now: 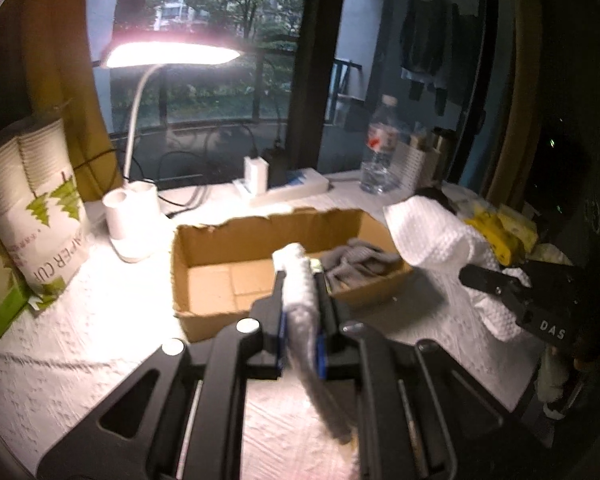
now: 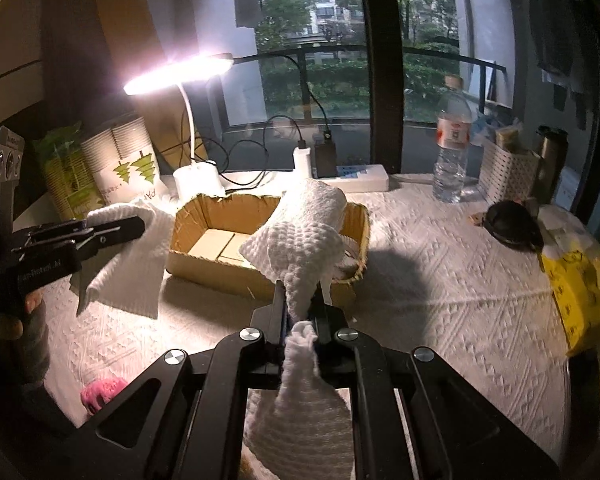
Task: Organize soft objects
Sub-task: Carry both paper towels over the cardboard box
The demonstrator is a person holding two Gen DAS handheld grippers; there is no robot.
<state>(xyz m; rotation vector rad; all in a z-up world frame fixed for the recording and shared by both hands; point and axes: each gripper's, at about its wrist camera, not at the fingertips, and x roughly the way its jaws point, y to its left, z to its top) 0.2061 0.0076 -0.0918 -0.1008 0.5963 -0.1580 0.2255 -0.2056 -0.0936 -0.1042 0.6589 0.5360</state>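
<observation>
Right, both grippers clamp one white waffle cloth: left gripper (image 1: 300,300) w/ jaws closed tight on one end, right gripper (image 2: 300,304) pinched on the other. The cloth (image 2: 300,240) hangs just ahead of the right jaws, over the cardboard box (image 1: 220,248), grey rag (image 1: 356,260) inside. Risk: limp slack snags the torn box rim, or slides off a thin pinch onto the counter (image 2: 440,280).

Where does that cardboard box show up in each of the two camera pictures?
Left wrist view: the cardboard box sits in the centre, just beyond the left gripper.
Right wrist view: the cardboard box is centre-left, partly hidden by the white cloth.
Shared landmark: the lit desk lamp behind it.
</observation>
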